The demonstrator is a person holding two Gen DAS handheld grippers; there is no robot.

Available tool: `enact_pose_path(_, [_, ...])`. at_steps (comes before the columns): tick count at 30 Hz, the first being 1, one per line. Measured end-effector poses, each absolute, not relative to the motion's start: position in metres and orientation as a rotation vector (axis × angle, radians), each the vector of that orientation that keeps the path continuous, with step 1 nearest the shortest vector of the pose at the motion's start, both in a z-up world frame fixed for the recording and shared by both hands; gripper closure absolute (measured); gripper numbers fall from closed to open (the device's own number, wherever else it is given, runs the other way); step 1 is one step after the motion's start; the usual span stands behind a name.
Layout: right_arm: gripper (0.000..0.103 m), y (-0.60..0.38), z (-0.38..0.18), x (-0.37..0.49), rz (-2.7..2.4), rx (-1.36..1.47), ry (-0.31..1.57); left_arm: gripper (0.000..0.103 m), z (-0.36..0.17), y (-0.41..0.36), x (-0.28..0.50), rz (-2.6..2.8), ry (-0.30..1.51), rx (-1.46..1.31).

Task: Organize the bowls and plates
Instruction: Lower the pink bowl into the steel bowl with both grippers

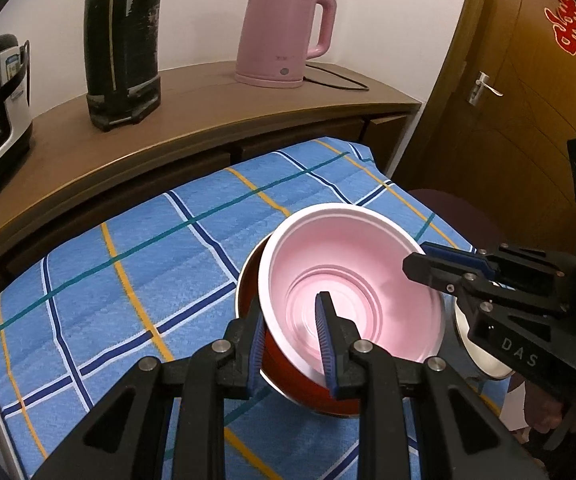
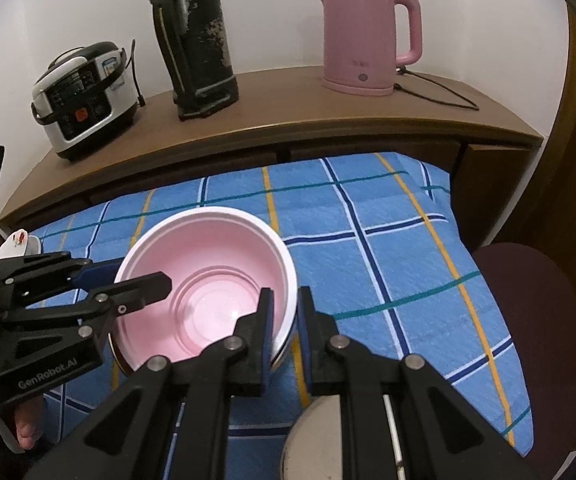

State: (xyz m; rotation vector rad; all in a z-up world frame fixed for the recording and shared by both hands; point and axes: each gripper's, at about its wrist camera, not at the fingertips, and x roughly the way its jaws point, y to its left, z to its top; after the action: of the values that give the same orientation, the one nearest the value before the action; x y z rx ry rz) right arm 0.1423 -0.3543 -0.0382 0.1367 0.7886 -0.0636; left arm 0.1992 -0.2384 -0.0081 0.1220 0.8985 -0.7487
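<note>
A pink bowl (image 1: 351,280) (image 2: 208,280) with a white outside sits tilted inside a red bowl (image 1: 299,384) with a metal rim, on the blue checked cloth (image 1: 128,280). My left gripper (image 1: 291,300) is shut on the pink bowl's near wall, one finger inside and one outside. In the right wrist view the left gripper (image 2: 144,274) comes in from the left. My right gripper (image 2: 285,292) is shut on the bowl's opposite rim; in the left wrist view the right gripper (image 1: 417,256) reaches in from the right. Most of the red bowl is hidden.
A metal dish (image 2: 319,440) (image 1: 483,364) lies under the right gripper. Behind the cloth a wooden cabinet (image 2: 288,120) carries a pink kettle (image 2: 367,36), a black flask (image 2: 196,40) and a rice cooker (image 2: 84,100). A dark red stool (image 2: 527,300) and a door (image 1: 527,100) stand at the right.
</note>
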Motion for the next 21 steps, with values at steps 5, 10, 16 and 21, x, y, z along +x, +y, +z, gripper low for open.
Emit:
enact_pose_path(5, [0.09, -0.3536, -0.0383, 0.1415, -0.057, 0.134, 0.787, 0.077, -0.0084, -0.239, 0.1989, -0.743, 0.894, 0.126])
enact_pose_path(10, [0.09, -0.3518, -0.0384, 0.1399, -0.055, 0.124, 0.785, 0.077, -0.008, -0.2391, 0.198, -0.74, 0.896, 0.122])
enact_pose_path(16, [0.09, -0.3513, -0.0389, 0.1389, -0.054, 0.113, 0.783, 0.077, -0.0068, -0.2413, 0.1949, -0.724, 0.872, 0.158])
enact_pose_path(21, [0.09, -0.3484, -0.0384, 0.1385, -0.058, 0.101, 0.782, 0.075, -0.0058, -0.2417, 0.1934, -0.712, 0.854, 0.178])
